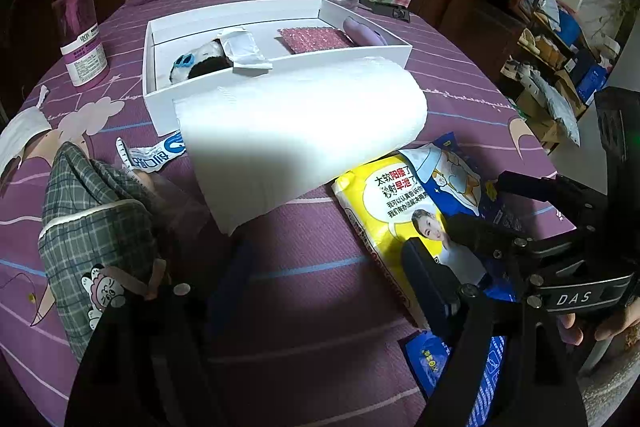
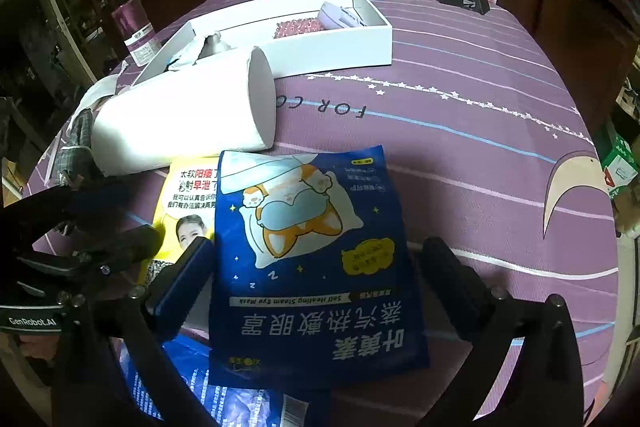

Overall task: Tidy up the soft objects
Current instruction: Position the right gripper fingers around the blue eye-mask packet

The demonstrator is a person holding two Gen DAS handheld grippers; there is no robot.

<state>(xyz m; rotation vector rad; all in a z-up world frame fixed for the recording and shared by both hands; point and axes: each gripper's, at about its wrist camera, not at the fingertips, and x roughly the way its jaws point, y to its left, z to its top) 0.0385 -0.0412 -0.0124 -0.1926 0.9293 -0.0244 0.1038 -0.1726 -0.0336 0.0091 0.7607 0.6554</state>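
Right tool stands with its fingers spread wide either side of the blue eye-mask packet, gripping nothing, apparently lined up to pinch it. That packet lies flat on the worktop in front of the white box, overlapping a yellow packet, so it probably needs lifting by an edge. Left tool is also open and empty, just short of the paper roll, which leans against the box's near wall, perhaps too bulky to fit inside.
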